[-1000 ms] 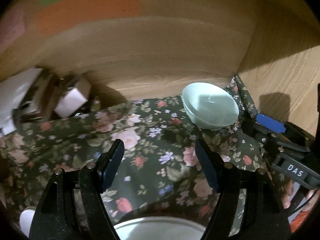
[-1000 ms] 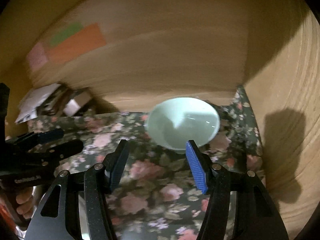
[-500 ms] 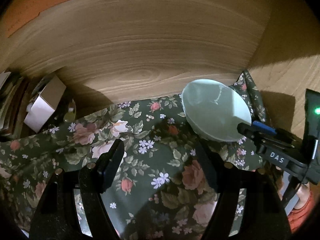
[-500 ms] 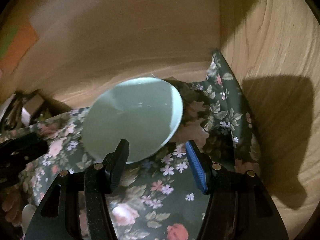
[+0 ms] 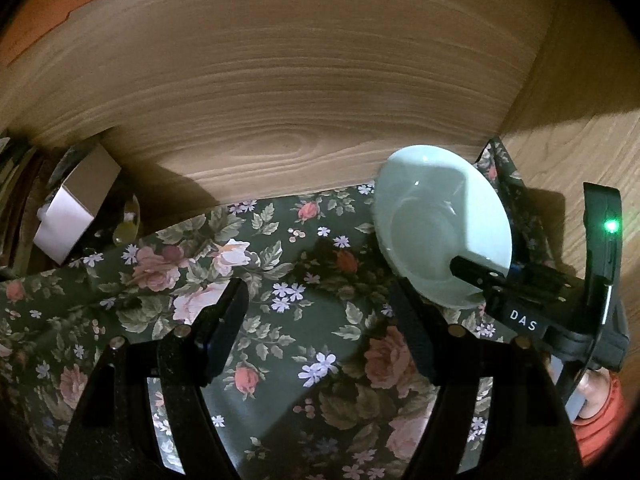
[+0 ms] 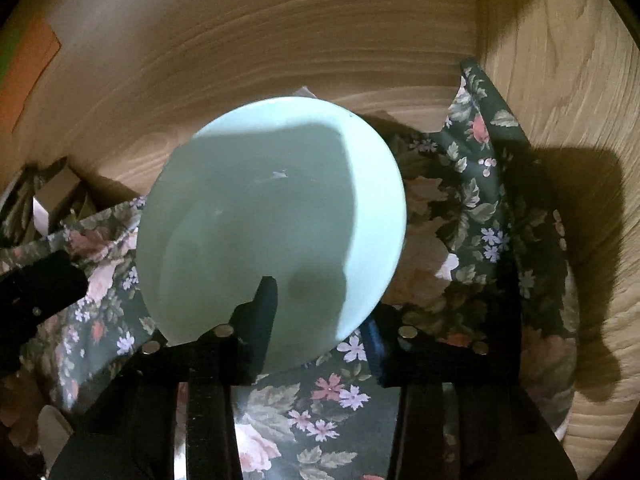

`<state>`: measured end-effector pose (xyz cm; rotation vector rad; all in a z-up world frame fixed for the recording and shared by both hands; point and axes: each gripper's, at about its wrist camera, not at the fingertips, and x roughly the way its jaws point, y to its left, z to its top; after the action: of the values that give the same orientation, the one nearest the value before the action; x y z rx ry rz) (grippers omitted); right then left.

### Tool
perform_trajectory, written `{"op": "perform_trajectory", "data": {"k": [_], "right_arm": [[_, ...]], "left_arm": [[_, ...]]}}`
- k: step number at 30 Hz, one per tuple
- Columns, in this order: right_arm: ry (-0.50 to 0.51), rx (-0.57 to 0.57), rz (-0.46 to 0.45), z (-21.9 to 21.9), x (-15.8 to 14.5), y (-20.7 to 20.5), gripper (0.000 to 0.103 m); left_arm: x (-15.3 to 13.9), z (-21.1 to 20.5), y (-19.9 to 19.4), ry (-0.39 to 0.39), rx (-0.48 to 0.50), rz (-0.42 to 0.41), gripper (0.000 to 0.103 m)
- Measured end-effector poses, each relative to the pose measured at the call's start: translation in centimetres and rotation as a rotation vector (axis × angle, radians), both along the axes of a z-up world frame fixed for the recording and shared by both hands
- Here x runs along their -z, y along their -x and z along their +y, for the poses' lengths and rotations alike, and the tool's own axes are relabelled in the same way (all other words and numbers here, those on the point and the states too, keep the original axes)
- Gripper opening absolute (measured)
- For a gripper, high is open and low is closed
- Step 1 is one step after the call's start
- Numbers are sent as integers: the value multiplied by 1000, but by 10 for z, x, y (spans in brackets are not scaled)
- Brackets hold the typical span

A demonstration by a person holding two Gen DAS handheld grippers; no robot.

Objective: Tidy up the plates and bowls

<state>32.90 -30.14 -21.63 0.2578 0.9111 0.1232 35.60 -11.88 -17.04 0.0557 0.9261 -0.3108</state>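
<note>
A pale green bowl (image 6: pixel 256 208) sits on the flowered cloth (image 6: pixel 328 408) in the back right corner of a wooden compartment. My right gripper (image 6: pixel 320 320) straddles its near rim, one finger inside the bowl and the blue pad outside, and its jaws are closing. In the left wrist view the same bowl (image 5: pixel 432 220) appears at the right with the right gripper (image 5: pixel 500 272) on its near right edge. My left gripper (image 5: pixel 320 320) hangs open over bare cloth, left of the bowl, with nothing between its fingers.
A wooden back wall (image 5: pixel 300 92) and a right side wall (image 6: pixel 580 100) close in the corner. A white box (image 5: pixel 76 208) and other clutter stand at the far left. A hand with an orange sleeve (image 5: pixel 600 400) holds the right gripper.
Both grippers moved forward and down towards the back wall. The right gripper reached the bowl, slid over its near rim and narrowed its jaws. The left gripper stayed open.
</note>
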Motion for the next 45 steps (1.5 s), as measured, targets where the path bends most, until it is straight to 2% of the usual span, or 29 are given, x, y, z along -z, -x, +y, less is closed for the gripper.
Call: {"op": "perform_trajectory", "data": {"k": [4,10,15,18,20,24,26,31,36,39,43,45], "right_arm": [[-20,-42,7,3,-5,8,25],[18,-130,8,34,-5,27,21],[-11,-180,27,47,-5,49,20],[-38,-169,37,46,-7,56,23],[-16,-147,20,48,-8,62,24],[-23,-119,-7,41,-15,63,34],[-30,-106,-13,38,-15,60,36],[-31,-107,2,41,-12,48,36],[-45,-115,6,46,-8,45,36],[-34,-108,-1,47,-7,45,31],[-27,-98,-2,46,-7,44,21],[-35,-89,-1,43,-7,45,19]], "left_arm": [[-1,-4,2,-12,13,1,73],[1,-11,4,-33,21,17,73],[11,-10,6,-68,17,51,73],[17,-8,8,-90,15,78,73],[23,-7,9,-100,20,106,73],[31,-5,8,-100,25,152,72],[34,-6,9,-96,28,167,69],[41,-9,9,-84,53,211,43],[46,-11,8,-83,58,228,28],[46,-14,9,-85,68,222,19],[46,-18,9,-95,66,208,18],[45,-20,10,-103,59,201,18]]}}
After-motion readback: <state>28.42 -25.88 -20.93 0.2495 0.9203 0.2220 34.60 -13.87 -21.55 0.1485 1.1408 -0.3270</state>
